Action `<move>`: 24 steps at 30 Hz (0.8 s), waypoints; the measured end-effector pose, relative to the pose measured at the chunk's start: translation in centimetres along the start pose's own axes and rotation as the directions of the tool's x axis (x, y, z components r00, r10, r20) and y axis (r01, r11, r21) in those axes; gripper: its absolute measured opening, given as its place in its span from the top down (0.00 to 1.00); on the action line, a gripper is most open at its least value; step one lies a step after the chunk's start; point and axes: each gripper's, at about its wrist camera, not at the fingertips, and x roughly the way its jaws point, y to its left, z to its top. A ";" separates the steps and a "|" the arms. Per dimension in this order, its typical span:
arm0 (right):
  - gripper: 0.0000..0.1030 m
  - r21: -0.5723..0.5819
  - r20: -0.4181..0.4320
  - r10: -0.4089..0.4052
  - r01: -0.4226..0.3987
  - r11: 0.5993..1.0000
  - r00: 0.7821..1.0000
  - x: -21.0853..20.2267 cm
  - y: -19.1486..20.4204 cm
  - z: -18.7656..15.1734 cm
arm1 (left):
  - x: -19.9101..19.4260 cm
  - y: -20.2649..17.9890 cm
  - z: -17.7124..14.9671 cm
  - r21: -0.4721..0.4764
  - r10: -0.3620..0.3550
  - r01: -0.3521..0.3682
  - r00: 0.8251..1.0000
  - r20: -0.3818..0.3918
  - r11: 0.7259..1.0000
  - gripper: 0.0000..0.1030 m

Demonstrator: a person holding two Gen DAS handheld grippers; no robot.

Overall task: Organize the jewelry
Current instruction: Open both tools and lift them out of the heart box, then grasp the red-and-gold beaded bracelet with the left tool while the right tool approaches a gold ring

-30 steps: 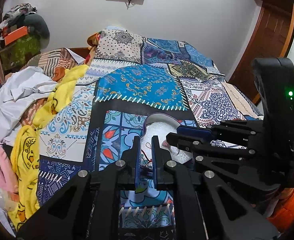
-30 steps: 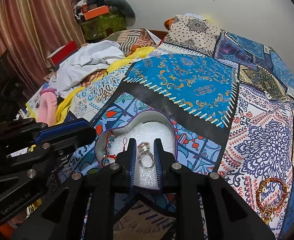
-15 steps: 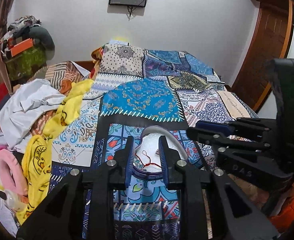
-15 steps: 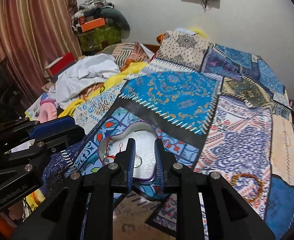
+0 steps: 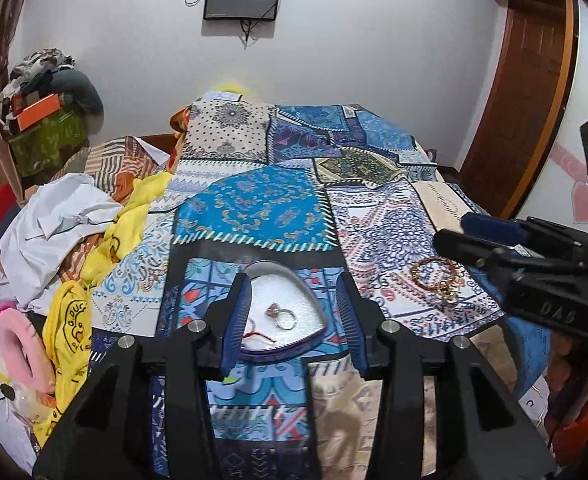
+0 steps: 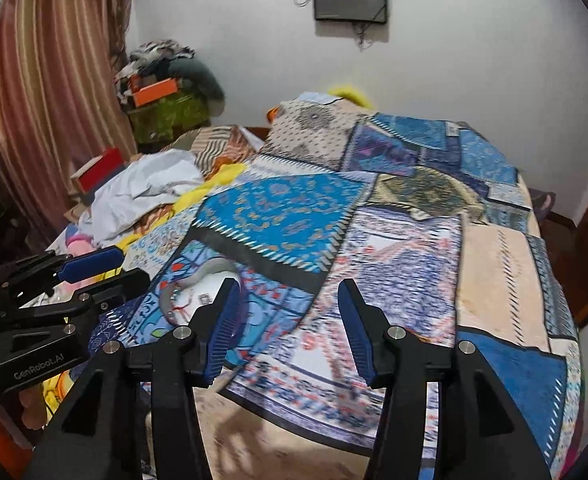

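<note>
Right now both claws are spreading their jaws and neither has anything in its grip: the left gripper point(image 5: 294, 320) hangs with its blue pads either side of the heart-shaped tin point(image 5: 290, 312) without touching it, and the right gripper point(image 6: 290, 320) is over bare bedspread point(image 6: 373, 240) to the right of that tin. Inside the tin lie a silver ring point(image 5: 284, 317) and a red thread bracelet point(image 5: 256, 336), the ring nearer the tin's right wall. Outside it, well to the right of the tin on the white-and-blue patch, sits the gold bead bracelet point(image 5: 437, 280), not yet put away. My worry is that bracelet: it is a loose loop on soft, rumpled cloth, so a pinch could catch fabric along with it or take only one strand and let it swing free. The tin itself is light and rests on the yielding bedspread, so a knock from either claw could tip it and spill the ring into the folds.
</note>
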 end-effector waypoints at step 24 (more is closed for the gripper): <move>0.54 0.183 0.010 -0.134 0.130 0.974 0.991 -3.6 -13.1 -4.0 | 8.4 -9.3 1.2 0.092 -0.071 0.084 0.989 -0.129 0.992 0.53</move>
